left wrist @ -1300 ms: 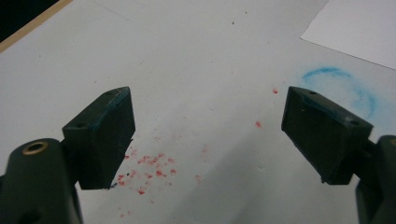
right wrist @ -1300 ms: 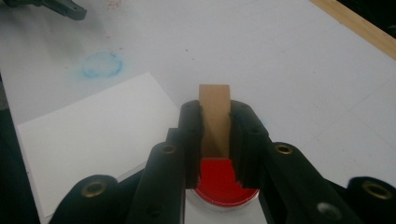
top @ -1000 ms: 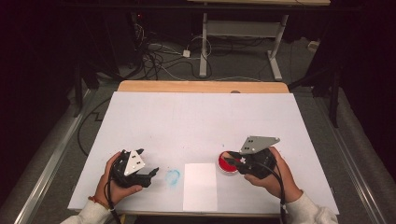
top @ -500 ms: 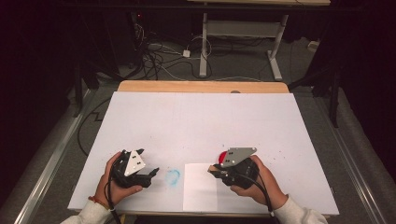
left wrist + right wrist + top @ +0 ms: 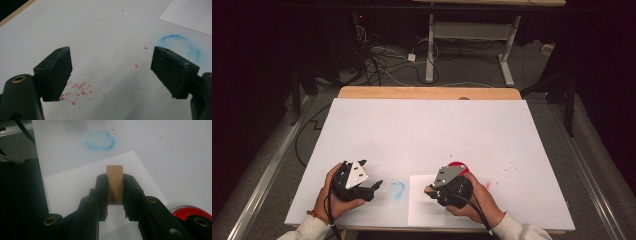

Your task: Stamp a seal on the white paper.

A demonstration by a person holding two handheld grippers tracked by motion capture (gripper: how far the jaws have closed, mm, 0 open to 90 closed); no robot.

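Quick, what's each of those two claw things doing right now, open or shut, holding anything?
Left gripper: open, nothing between its jaws.
Right gripper: shut on a small brown block, above the white paper sheet.

We see a small flat wooden block (image 5: 114, 183), tan and rectangular, standing on edge with its long side pointing away from us in the right gripper view. It hangs over a white sheet of paper (image 5: 75, 187) that lies flat on the desk (image 5: 422, 130) near its front edge. Just behind the sheet's right corner sits a round red ink pad (image 5: 185, 210). Left of the sheet, a pale blue ring mark (image 5: 100, 140) stains the desk.
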